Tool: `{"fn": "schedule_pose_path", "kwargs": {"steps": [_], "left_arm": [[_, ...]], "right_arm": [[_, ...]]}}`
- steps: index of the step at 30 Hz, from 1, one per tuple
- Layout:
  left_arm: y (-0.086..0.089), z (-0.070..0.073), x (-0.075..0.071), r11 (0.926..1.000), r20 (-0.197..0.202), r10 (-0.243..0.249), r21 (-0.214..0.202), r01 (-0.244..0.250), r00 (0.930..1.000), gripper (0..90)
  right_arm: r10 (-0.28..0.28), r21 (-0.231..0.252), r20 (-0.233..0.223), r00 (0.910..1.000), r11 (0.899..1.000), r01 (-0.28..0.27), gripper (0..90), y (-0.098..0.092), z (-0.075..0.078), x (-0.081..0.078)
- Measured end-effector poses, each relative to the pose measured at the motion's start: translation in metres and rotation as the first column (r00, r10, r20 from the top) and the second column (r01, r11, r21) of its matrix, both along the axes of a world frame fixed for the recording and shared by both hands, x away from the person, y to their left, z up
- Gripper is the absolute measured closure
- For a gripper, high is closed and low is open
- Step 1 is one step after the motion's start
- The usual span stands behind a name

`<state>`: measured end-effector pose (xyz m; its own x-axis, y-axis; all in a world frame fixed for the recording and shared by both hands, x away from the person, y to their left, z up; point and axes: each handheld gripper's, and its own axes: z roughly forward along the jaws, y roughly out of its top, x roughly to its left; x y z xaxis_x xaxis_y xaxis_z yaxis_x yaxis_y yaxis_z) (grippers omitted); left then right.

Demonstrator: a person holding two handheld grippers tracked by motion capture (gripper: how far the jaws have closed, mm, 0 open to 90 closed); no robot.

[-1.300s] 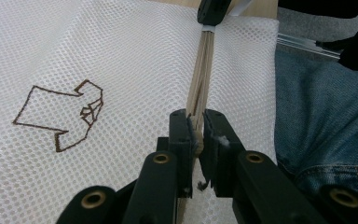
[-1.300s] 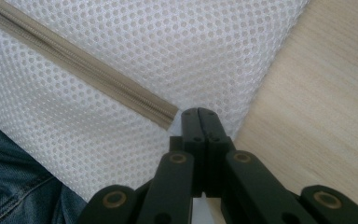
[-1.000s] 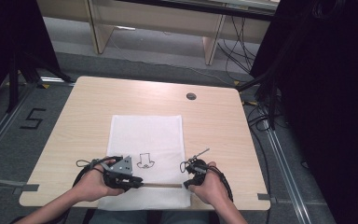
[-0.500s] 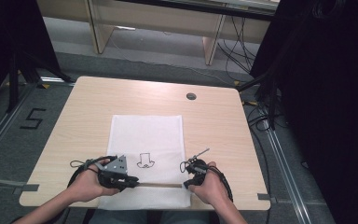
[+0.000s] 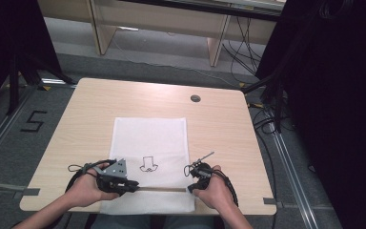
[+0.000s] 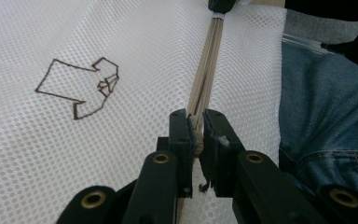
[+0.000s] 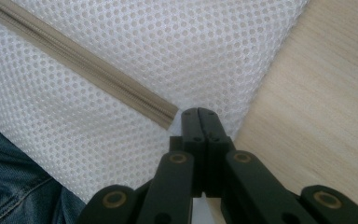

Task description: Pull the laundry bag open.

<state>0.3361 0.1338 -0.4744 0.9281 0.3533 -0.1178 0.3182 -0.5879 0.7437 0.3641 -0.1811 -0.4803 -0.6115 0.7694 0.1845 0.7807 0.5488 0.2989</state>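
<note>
- Mesh bag [image 5: 150,143]: white, dotted weave, flat on pale wood table [image 5: 219,124].
- Your left gripper [image 6: 196,135] pinches the beige zip pull [image 6: 196,133].
- Your right gripper [image 7: 199,122] is clamped on mesh beside the zip [image 7: 84,63] end.

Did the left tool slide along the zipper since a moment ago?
Yes, slightly. The left tool has slid a little rightward along the beige zipper, nearer under the small shirt drawing on the white mesh bag.

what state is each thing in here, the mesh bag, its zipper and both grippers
mesh laundry bag: lying flat on the table, near edge hanging over the front.
zipper: appears zipped along the part in view.
zipper pull: pinched between the left gripper's jaws.
left gripper: shut on the zipper pull.
right gripper: jaws shut, tips on the mesh by the zipper's end.
</note>
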Motion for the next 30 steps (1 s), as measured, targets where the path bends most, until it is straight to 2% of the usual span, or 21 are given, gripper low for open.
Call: {"fn": "schedule_pose_path", "kwargs": {"steps": [2,3,4,6,7,8,9,10,12,13,18,20,22,23,25,26,27,28,30], "left_arm": [[0.002,0.001,0.000,1.0000,-0.003,0.003,0.007,-0.003,1.0000,81.9],[0.003,0.001,0.001,0.9998,0.014,-0.010,0.019,0.009,0.9999,81.9],[0.004,0.000,0.000,1.0000,-0.005,0.008,0.005,-0.008,1.0000,81.9],[0.008,-0.001,0.000,0.9999,-0.009,0.012,0.009,-0.012,0.9999,81.9],[0.010,0.000,0.001,0.9995,0.007,0.006,0.030,-0.006,1.0000,81.9],[0.010,-0.001,-0.001,0.9997,-0.010,0.022,0.008,-0.022,0.9997,81.9],[0.012,-0.001,0.001,0.9999,0.007,-0.002,0.010,0.002,1.0000,81.9],[0.012,-0.001,-0.001,0.9998,-0.007,0.019,0.010,-0.019,0.9998,81.9],[0.012,0.000,-0.001,0.9998,-0.006,0.016,0.008,-0.016,0.9999,81.9],[0.013,0.000,0.000,0.9997,0.009,-0.004,0.025,0.003,1.0000,81.9],[0.013,0.000,0.000,0.9997,0.004,-0.001,0.025,0.001,1.0000,81.9],[0.013,0.000,-0.001,1.0000,-0.006,0.004,0.009,-0.004,1.0000,81.9],[0.013,0.000,-0.001,0.9998,-0.002,0.001,0.021,-0.001,1.0000,81.9],[0.015,-0.001,-0.002,0.9997,-0.019,0.022,0.011,-0.021,0.9996,81.8],[0.020,-0.001,-0.002,0.9994,-0.020,0.033,0.013,-0.033,0.9993,81.9],[0.022,-0.001,-0.002,0.9993,-0.022,0.034,0.016,-0.034,0.9992,81.9],[0.025,-0.001,-0.001,0.9996,-0.006,0.019,0.022,-0.018,0.9998,81.8],[0.025,-0.002,-0.004,0.9989,-0.036,0.047,0.001,-0.047,0.9983,81.8],[0.028,-0.001,-0.004,0.9986,-0.013,0.042,0.035,-0.041,0.9990,81.8]], "right_arm": [[0.002,0.002,0.000,1.0000,1.000,-0.002,90.0,0.000,0.000,0.000],[-0.001,0.001,0.001,1.0000,1.000,0.001,90.0,0.000,0.000,0.000],[-0.006,-0.002,-0.001,1.0000,1.000,0.006,90.0,0.000,0.000,0.000],[-0.002,0.001,-0.002,1.0000,1.000,0.002,90.0,-0.001,0.000,0.000],[-0.006,-0.001,-0.002,1.0000,1.000,0.006,90.0,0.000,0.000,0.000],[-0.001,0.002,0.000,1.0000,1.000,0.001,90.0,-0.001,0.000,0.000],[-0.002,0.002,0.000,1.0000,1.000,0.002,90.0,-0.001,0.000,0.000],[-0.001,0.002,0.001,1.0000,1.000,0.001,90.0,-0.001,0.000,0.000],[-0.008,-0.002,-0.002,1.0000,1.000,0.008,90.0,0.000,0.000,0.000],[0.001,0.002,0.000,1.0000,1.000,-0.001,90.0,0.000,0.000,0.000],[0.000,-0.003,0.001,1.0000,1.000,0.000,90.0,0.000,0.000,0.000],[-0.002,-0.003,0.002,1.0000,1.000,0.002,90.0,0.000,0.000,0.000],[0.000,-0.002,0.002,1.0000,1.000,0.000,90.0,0.000,-0.001,0.000],[0.002,-0.002,0.001,1.0000,1.000,-0.002,90.0,-0.001,-0.001,0.000],[-0.008,0.006,0.003,1.0000,1.000,0.008,90.0,0.000,-0.001,-0.001],[0.002,-0.004,0.003,1.0000,1.000,-0.002,90.0,-0.001,-0.001,0.000],[-0.001,-0.003,0.002,1.0000,1.000,0.001,90.0,0.000,0.000,0.000],[-0.001,-0.004,0.000,1.0000,1.000,0.001,90.0,0.000,0.000,0.000],[-0.003,0.000,-0.003,1.0000,1.000,0.003,90.0,0.000,0.000,0.000]]}}
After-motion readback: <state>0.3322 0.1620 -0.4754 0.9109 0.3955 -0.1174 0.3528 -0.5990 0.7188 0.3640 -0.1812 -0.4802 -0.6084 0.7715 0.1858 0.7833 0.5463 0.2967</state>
